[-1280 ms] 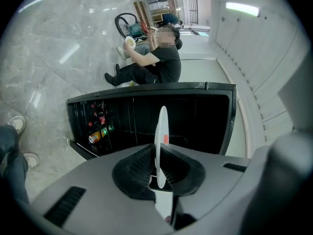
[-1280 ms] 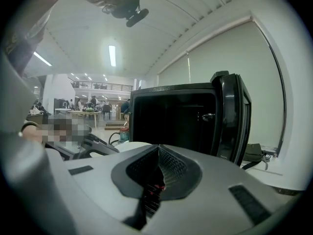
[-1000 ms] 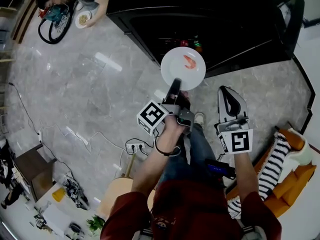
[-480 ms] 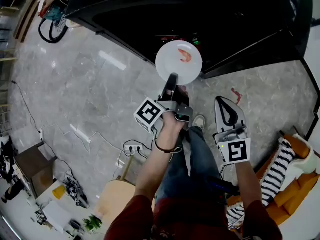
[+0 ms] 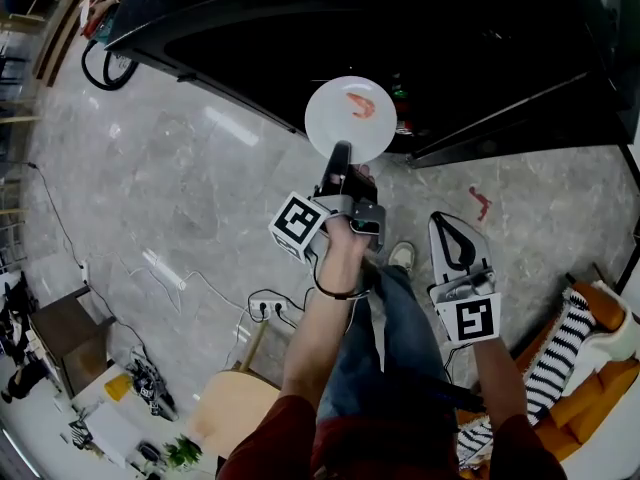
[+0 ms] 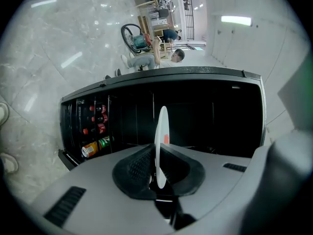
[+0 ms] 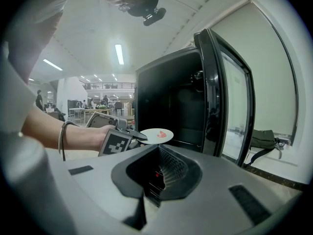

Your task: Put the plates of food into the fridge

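Note:
A white plate point(image 5: 350, 118) carrying a pink shrimp point(image 5: 360, 105) is held level by its near rim in my left gripper point(image 5: 340, 156), which is shut on it. The plate hangs at the mouth of the open black fridge point(image 5: 420, 28). In the left gripper view the plate point(image 6: 160, 141) shows edge-on between the pads of that gripper point(image 6: 159, 176). My right gripper point(image 5: 452, 230) hangs lower right, shut and empty, apart from the plate. Its own view shows the plate point(image 7: 156, 133), the left gripper point(image 7: 133, 137) and the dark fridge interior point(image 7: 171, 97); its own jaws point(image 7: 157, 173) are together.
The fridge door point(image 7: 225, 102) stands open to the right of the plate. Cans and bottles point(image 6: 95, 129) fill a shelf at the fridge's left side. Grey marble floor point(image 5: 170, 168) lies below, with cables and a power strip point(image 5: 265, 293). An orange and striped seat point(image 5: 580, 358) is at right.
The left gripper has carried the plate up and forward, so it now overlaps the fridge's dark opening. The right gripper has trailed a little lower. Both grips are unchanged.

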`<state>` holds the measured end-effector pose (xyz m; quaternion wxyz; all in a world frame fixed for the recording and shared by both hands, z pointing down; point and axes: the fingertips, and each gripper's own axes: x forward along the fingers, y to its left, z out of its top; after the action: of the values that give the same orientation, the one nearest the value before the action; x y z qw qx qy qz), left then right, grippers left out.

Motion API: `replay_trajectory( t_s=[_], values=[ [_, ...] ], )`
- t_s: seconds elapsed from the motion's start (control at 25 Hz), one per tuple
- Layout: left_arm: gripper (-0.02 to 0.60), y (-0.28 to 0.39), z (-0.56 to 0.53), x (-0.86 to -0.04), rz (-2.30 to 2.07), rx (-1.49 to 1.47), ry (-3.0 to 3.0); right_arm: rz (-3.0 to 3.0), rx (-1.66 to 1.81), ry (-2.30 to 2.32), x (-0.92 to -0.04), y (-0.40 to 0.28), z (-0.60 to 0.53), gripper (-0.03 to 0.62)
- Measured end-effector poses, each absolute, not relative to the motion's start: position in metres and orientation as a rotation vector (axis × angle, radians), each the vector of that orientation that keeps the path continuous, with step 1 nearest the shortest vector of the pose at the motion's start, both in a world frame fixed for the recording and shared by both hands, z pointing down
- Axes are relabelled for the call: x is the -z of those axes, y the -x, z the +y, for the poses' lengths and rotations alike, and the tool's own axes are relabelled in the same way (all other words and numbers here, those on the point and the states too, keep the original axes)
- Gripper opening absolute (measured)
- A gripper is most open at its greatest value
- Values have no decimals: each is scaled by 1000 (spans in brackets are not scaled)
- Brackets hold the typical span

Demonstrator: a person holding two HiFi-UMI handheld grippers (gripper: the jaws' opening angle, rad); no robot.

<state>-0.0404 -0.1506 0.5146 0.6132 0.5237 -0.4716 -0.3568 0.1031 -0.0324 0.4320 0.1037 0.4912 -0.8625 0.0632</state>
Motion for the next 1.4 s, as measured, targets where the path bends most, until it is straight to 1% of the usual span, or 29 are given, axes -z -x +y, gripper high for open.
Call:
replay_trajectory(
  t_s=[0.28,1.4],
  values=[
    [26,36,-167,-525,-1104,821,-1186,-2545,-207,-1451,-439,-102,-40,11],
    [26,38,-181,-532,-1121,858,-1166,-2516,-231,-1400,-455,-94,-12,11]
  ],
)
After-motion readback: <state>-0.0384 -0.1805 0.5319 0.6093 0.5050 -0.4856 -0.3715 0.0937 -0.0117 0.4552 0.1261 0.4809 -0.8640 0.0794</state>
